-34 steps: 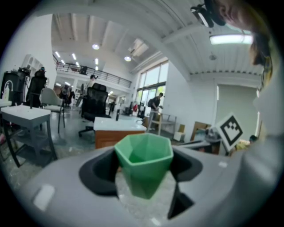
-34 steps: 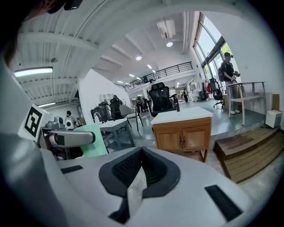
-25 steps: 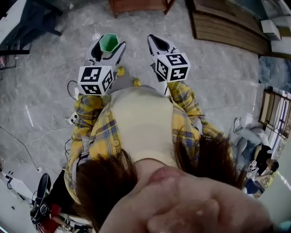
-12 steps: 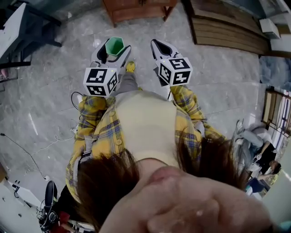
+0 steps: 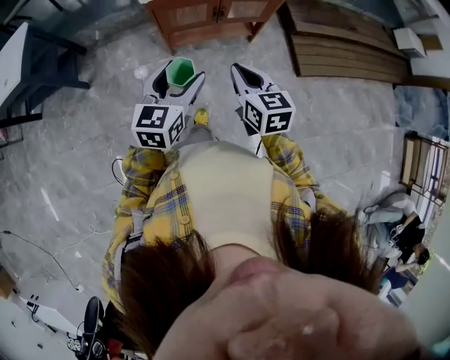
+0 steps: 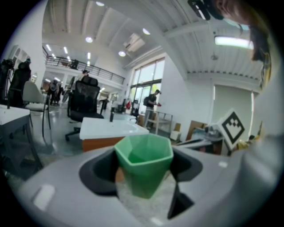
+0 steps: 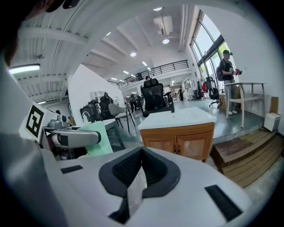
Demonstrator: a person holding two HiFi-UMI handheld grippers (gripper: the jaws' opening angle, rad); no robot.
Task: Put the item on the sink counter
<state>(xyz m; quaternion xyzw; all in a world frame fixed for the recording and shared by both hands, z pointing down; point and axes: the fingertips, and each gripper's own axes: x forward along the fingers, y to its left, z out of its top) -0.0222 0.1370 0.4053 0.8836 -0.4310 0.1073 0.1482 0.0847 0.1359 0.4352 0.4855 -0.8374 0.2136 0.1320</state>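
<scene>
A green faceted cup (image 5: 180,72) is held upright between the jaws of my left gripper (image 5: 178,76), which is shut on it; in the left gripper view the cup (image 6: 144,162) fills the space between the jaws. My right gripper (image 5: 240,71) is beside it, shut, with nothing in it (image 7: 140,153). The cup (image 7: 100,137) also shows at the left of the right gripper view. The sink counter (image 7: 177,119) is a white basin top on a wooden cabinet (image 5: 211,17), standing ahead across the grey floor. It also appears in the left gripper view as the sink counter (image 6: 108,128).
Wooden steps (image 5: 344,42) lie to the right of the cabinet. A dark desk (image 5: 28,56) stands at the left, and cables (image 5: 70,235) trail over the floor. A black office chair (image 6: 84,102) and people stand farther back in the hall.
The wooden cabinet has come further into view at the top, so both grippers and the cup are closer to it. The grip on the cup is unchanged.
</scene>
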